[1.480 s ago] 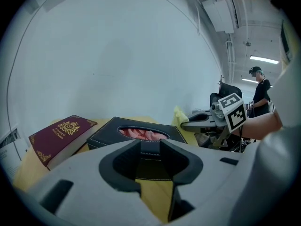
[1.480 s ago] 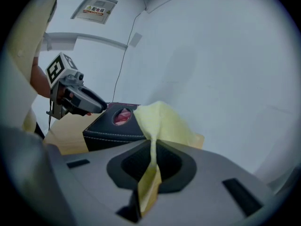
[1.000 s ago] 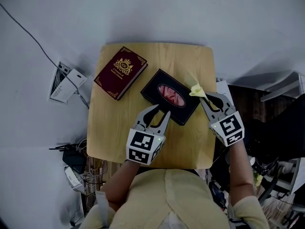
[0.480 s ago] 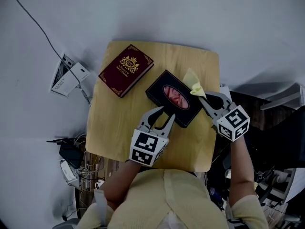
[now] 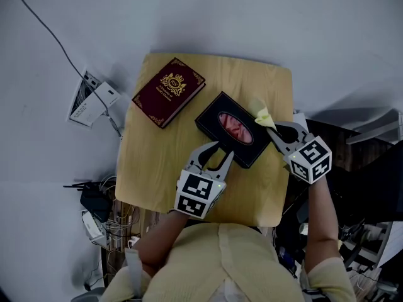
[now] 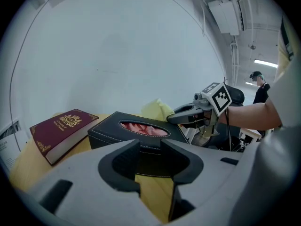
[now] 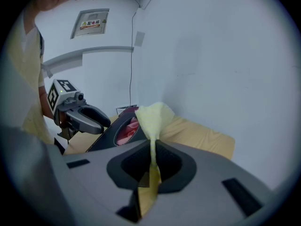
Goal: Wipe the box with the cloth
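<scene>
Tabletop [image 5: 151, 168] of pale wood filled the head view, bearing a maroon book [image 5: 169, 92] and, just beside it, a black tissue box [image 5: 214, 119] with pink tissue [image 5: 236, 126] in its slot. The left gripper [image 5: 219, 151] pointed at the box's near side. The right gripper [image 5: 272, 128] sat by its right corner with a yellow cloth [image 5: 263, 115] at its tips.

The left gripper view added what the head view could not. Its 2 jaws stood apart, having just been opening, with nothing between them and the box just beyond.

The right gripper view showed those jaws clamped on the cloth, a tuft rising above the box; contact with the box could not be told.
</scene>
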`<action>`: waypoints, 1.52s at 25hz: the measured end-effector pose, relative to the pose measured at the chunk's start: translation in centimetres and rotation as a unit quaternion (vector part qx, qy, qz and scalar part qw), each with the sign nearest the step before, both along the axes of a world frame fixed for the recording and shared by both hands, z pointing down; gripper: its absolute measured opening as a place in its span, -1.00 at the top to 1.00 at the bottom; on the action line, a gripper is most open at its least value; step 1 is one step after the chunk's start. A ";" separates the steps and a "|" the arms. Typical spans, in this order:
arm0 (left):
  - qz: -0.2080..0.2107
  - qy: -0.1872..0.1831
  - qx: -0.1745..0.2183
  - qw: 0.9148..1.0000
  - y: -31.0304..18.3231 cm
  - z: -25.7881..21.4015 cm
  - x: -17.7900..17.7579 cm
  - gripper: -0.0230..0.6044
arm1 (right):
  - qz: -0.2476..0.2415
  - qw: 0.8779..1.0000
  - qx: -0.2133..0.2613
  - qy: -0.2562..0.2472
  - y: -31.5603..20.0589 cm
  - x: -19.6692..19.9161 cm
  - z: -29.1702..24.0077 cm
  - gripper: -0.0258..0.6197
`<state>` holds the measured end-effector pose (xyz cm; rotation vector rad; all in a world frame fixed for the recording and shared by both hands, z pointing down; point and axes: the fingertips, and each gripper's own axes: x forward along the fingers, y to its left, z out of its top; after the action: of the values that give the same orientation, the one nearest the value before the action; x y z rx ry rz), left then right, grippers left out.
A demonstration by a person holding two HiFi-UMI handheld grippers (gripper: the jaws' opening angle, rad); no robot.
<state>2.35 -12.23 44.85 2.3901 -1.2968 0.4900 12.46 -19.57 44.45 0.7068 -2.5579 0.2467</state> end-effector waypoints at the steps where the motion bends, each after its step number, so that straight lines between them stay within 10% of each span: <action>1: 0.001 0.001 -0.001 1.000 0.0 0.0 0.0 0.52 | -0.001 1.000 -0.003 -0.001 0.0 0.0 0.0 0.79; 12: 0.006 0.004 -0.007 1.000 0.0 0.1 -0.8 0.52 | -0.002 0.995 -0.092 -0.045 0.7 -0.5 0.3 0.80; 27: 0.010 0.004 -0.037 0.999 -0.6 0.1 -7.7 0.42 | -0.037 0.994 -0.093 -0.042 7.2 -5.3 0.3 0.80; 38: 0.049 -0.044 -0.016 0.998 -1.5 -0.4 -12.0 0.70 | -0.050 0.985 -0.131 -0.103 12.1 -11.6 0.3 0.80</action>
<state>-9.61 -13.70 44.40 2.4390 -1.2032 0.6452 0.88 -7.52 44.71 0.4716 -2.6751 0.6398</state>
